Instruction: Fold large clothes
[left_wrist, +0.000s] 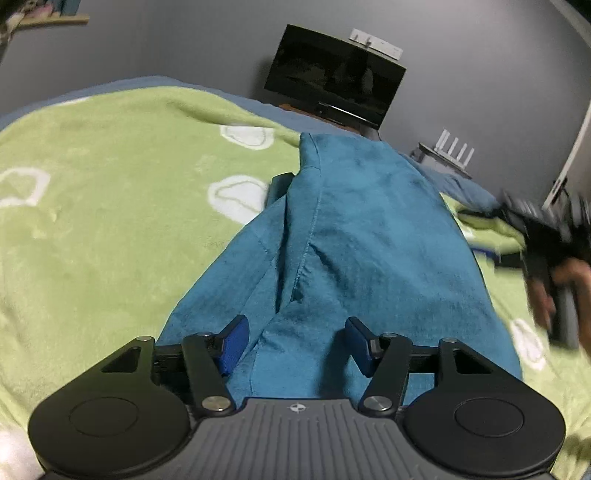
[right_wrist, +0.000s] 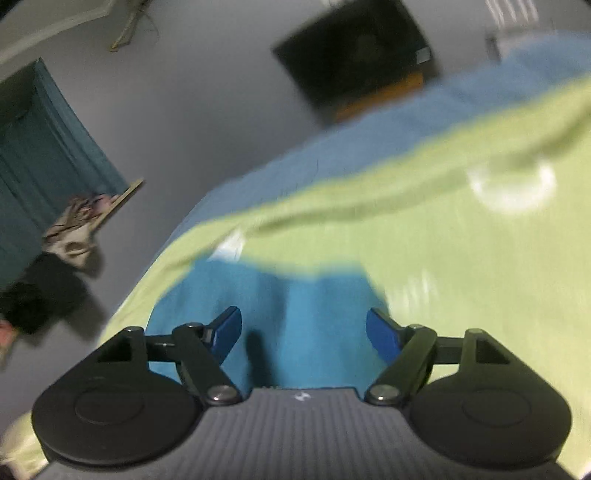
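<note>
A teal garment (left_wrist: 343, 236) lies folded lengthwise on a green blanket (left_wrist: 110, 206) in the left wrist view. My left gripper (left_wrist: 297, 343) hovers over its near end, jaws open, with a raised fold of the cloth between the blue pads (left_wrist: 236, 341) but not pinched. In the blurred right wrist view, the right gripper (right_wrist: 304, 332) is open over an end of the teal garment (right_wrist: 295, 314), with nothing held. The right gripper (left_wrist: 546, 236) also shows as a dark blur at the right edge of the left wrist view, in a hand, beside the garment.
The green blanket with white heart outlines covers a bed with a blue sheet (left_wrist: 266, 109). A dark TV screen (left_wrist: 332, 77) stands against the grey wall beyond. A white router (left_wrist: 452, 153) sits at the right. Teal curtains (right_wrist: 44, 147) and a shelf show in the right wrist view.
</note>
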